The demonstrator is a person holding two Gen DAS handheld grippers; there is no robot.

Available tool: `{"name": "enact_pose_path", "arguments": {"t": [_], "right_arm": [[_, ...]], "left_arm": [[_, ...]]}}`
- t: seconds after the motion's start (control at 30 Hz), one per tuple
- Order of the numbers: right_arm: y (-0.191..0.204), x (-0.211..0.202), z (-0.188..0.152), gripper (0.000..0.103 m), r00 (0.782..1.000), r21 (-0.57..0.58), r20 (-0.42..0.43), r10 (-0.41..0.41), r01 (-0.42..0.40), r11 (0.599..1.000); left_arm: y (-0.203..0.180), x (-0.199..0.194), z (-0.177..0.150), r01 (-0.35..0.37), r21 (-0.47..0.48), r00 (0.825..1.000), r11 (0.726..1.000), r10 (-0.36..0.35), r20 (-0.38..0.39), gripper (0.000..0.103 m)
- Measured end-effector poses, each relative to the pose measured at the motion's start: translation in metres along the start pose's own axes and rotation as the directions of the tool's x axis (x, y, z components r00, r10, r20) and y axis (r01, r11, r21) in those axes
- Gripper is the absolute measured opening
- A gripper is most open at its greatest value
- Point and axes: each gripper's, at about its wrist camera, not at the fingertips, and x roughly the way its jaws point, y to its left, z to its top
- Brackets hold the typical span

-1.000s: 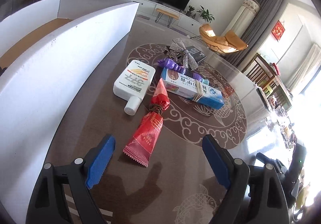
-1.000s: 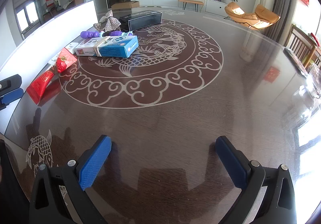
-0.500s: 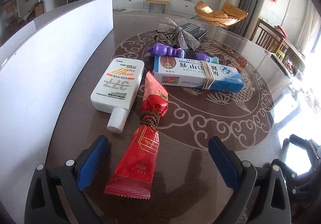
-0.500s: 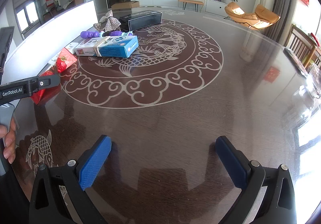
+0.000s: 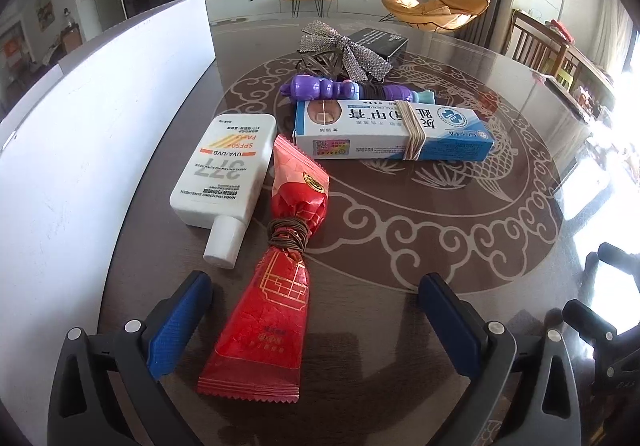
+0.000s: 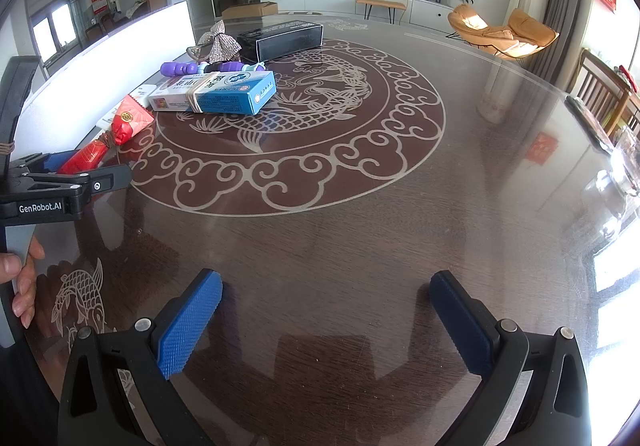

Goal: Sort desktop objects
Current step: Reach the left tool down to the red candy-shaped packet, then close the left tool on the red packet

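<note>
A red snack packet [image 5: 276, 286] tied with brown bands lies on the table, its lower end between the open fingers of my left gripper [image 5: 316, 322]. Beside it lie a white sunscreen bottle [image 5: 226, 176], a blue-and-white box [image 5: 388, 130] with rubber bands, a purple toy [image 5: 320, 89], a glittery silver bow [image 5: 344, 50] and a black box [image 5: 380, 41]. My right gripper [image 6: 326, 318] is open and empty over bare table, far from the objects. In the right wrist view, the left gripper [image 6: 60, 186] sits at the left by the red packet [image 6: 104, 144].
A tall white panel [image 5: 80, 134] stands along the table's left side. The dark round table [image 6: 400, 206] has a dragon pattern. Chairs [image 6: 600, 86] stand beyond the right edge.
My left gripper has swung toward the red packet and come closer, so the packet now lies between its open fingers. The right gripper has not moved.
</note>
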Motion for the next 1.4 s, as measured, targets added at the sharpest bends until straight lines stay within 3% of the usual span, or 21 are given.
{"name": "enact_pose_path", "arguments": {"t": [1.2,1.3,1.4], "right_arm": [[0.000,0.000,0.000,0.103,1.000,0.000,0.000,0.000,0.000,1.000],[0.000,0.000,0.000,0.103,1.000,0.000,0.000,0.000,0.000,1.000],[0.000,0.000,0.000,0.103,1.000,0.000,0.000,0.000,0.000,1.000]], "left_arm": [[-0.003,0.000,-0.001,-0.001,0.005,1.000,1.000,0.001,0.002,0.103],[-0.005,-0.007,-0.004,0.008,0.018,0.999,1.000,-0.009,0.050,0.068],[-0.003,-0.011,-0.006,0.009,0.017,0.998,1.000,-0.010,0.065,0.042]]}}
